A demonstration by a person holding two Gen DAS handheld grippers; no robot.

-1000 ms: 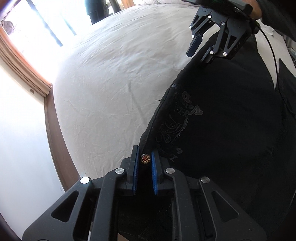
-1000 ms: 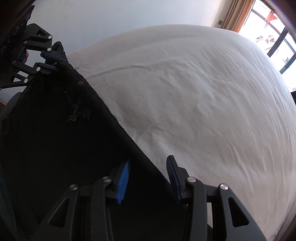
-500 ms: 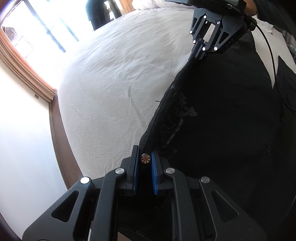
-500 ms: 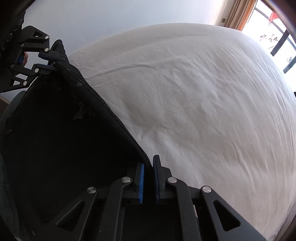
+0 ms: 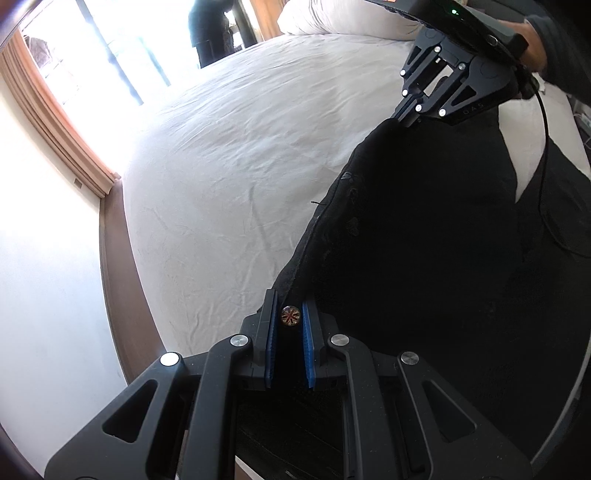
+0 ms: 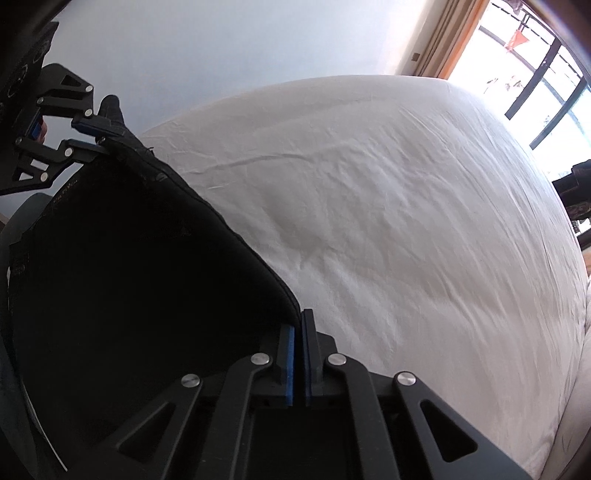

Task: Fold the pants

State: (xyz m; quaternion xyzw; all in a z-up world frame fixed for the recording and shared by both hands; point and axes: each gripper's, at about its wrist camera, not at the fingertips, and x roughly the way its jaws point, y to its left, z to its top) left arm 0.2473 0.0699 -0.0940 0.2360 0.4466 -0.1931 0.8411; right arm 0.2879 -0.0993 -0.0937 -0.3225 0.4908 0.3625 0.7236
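Note:
Black pants (image 5: 424,240) hang stretched between both grippers above a white bed (image 5: 236,147). My left gripper (image 5: 289,317) is shut on one corner of the waistband, and a small round metal button (image 5: 290,315) shows between its blue pads. The right gripper (image 5: 406,114) pinches the far end of the same edge at the upper right of the left wrist view. In the right wrist view my right gripper (image 6: 298,328) is shut on the black fabric (image 6: 129,277), and the left gripper (image 6: 92,138) holds the other end at upper left.
The white sheet (image 6: 406,221) spreads wide beyond the pants. A pillow (image 5: 332,18) lies at the head of the bed. A window with tan curtains (image 5: 55,122) lights one side, with a wooden bed edge (image 5: 122,288) below it. A cable (image 5: 543,147) trails from the right gripper.
The right gripper has gone from open around the pants' edge to shut on it. Both grippers have risen, lifting the edge off the sheet.

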